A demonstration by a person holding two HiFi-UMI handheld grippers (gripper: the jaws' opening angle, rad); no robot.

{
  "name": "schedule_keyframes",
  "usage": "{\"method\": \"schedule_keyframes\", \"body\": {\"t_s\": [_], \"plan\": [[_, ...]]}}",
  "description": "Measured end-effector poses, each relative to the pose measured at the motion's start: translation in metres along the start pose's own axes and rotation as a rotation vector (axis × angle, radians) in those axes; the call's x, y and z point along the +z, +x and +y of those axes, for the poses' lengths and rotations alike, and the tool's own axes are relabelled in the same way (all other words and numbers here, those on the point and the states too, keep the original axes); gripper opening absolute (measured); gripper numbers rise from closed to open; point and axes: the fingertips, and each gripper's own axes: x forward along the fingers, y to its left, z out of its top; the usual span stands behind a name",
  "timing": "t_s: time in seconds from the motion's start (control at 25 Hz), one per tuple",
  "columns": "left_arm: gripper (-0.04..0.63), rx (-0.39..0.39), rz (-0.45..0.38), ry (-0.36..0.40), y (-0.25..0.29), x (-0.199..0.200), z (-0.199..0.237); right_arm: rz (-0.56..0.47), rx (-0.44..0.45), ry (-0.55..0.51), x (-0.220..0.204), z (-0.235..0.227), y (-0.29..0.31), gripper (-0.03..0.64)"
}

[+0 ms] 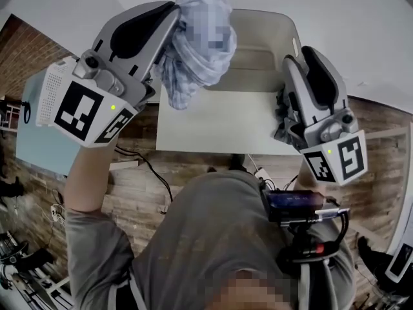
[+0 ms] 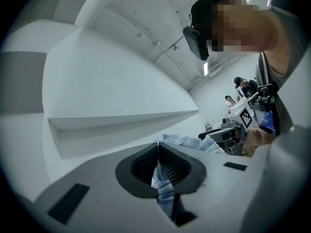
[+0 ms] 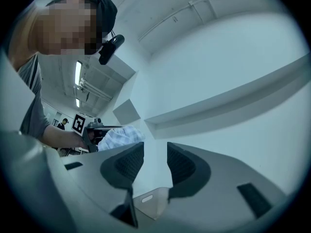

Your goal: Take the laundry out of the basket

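Blue-and-white checked cloth (image 1: 193,60), the one piece of laundry plainly in view, hangs bunched from the left gripper (image 1: 169,37), raised above the near-left corner of the white laundry basket (image 1: 284,28) and clear of its rim. The left gripper view shows the ribbed pads pressed together on a fold of this cloth (image 2: 163,188), with the rest draped over the jaw tips. The right gripper (image 1: 295,57) hovers at the basket's near-right side; the right gripper view shows its jaws spread, with nothing between them and only the basket's wall and handle slot (image 3: 153,203) visible below the gap. The basket stands on a white table (image 1: 206,124), at its far edge as seen from the head view. A dark bunched shape (image 1: 282,118) just beside the right gripper's housing cannot be identified. Judged step: lifting one garment out of the basket, with the cloth already free of it but not yet set down. The next move likely calls for carrying the cloth to the bare table surface and parting the left jaws only once the fabric rests there, so that it does not slip back in. What the head view shows of the basket's interior looks bare, but its depth is partly hidden, so whether more laundry remains for the open right gripper cannot be told.
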Motion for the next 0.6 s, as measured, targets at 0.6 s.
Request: {"method": "schedule_keyframes", "body": {"t_s": [0.6], "plan": [[0.019, -0.067, 0.026, -0.134, -0.009, -0.067, -0.050, 0.106, -0.083, -0.042, -0.014, -0.002, -0.010, 0.155]]}}
